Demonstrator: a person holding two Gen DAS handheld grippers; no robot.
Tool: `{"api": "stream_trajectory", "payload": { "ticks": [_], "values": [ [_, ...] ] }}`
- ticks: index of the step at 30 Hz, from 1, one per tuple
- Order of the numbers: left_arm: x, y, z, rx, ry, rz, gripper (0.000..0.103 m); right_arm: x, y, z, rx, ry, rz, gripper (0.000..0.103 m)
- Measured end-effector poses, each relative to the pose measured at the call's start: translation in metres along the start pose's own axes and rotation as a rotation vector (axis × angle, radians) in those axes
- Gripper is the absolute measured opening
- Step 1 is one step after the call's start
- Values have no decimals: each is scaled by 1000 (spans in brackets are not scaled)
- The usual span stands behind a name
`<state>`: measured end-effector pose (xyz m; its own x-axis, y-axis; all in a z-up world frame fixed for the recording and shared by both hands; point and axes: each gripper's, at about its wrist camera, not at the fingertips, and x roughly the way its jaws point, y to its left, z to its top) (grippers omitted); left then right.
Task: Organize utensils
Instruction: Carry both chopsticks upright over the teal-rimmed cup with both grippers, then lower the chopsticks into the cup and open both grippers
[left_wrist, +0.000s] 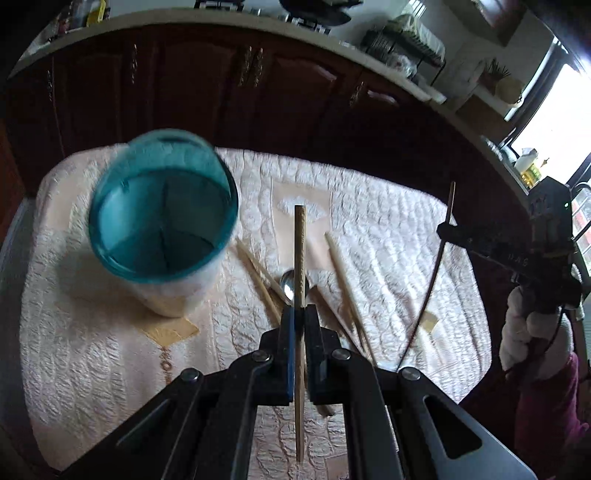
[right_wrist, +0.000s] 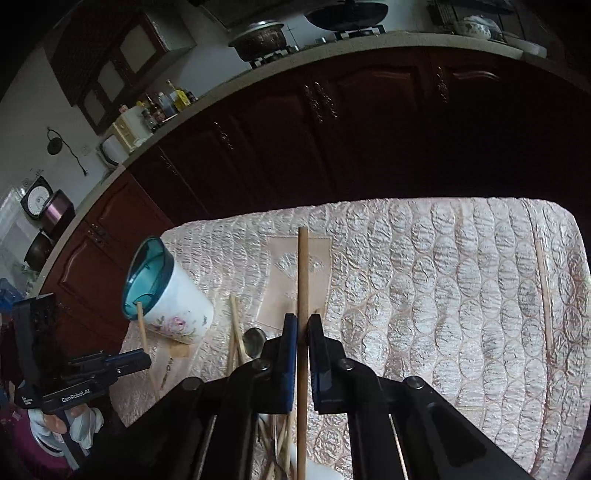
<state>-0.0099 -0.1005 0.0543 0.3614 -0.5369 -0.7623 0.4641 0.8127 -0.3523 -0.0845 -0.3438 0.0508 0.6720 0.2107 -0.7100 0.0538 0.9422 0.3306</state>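
While each claw (left_wrist: 298, 314) (right_wrist: 303, 325) grips one, both chopsticks (left_wrist: 300, 251) (right_wrist: 303, 273) point straight ahead.

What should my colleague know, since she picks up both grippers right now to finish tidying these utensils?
Left gripper: shut on a light chopstick, near the holder's right side.
Right gripper: shut on a brown chopstick, above the quilted cloth.
Utensil holder, teal-rimmed: upright at the cloth's left; nothing visible inside it.
Left on the cloth: loose chopsticks and a metal spoon beside the holder, plus one stray chopstick near the far right edge.
Done: two sticks picked up. Left: drop both in the holder, then gather the rest.
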Motion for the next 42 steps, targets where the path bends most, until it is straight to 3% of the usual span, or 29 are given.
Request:
{"api": "stream_trajectory", "payload": {
  "ticks": [9,16,23,35,42],
  "values": [
    [-94,6,63,18,-193,-10,5,-33,76,50,-97,-113,138,7],
    [-128,26,105,36,-296,100,5,-40,143,96,-197,-175,215,7],
    [-107,44,123,62,-318,255,5,2,192,114,-266,-158,178,7],
    [-20,87,109,-19,-186,299,5,109,187,79,-256,58,153,7],
    [-10,94,103,-55,-184,307,5,128,176,72,-238,50,152,13]
  ]
}}
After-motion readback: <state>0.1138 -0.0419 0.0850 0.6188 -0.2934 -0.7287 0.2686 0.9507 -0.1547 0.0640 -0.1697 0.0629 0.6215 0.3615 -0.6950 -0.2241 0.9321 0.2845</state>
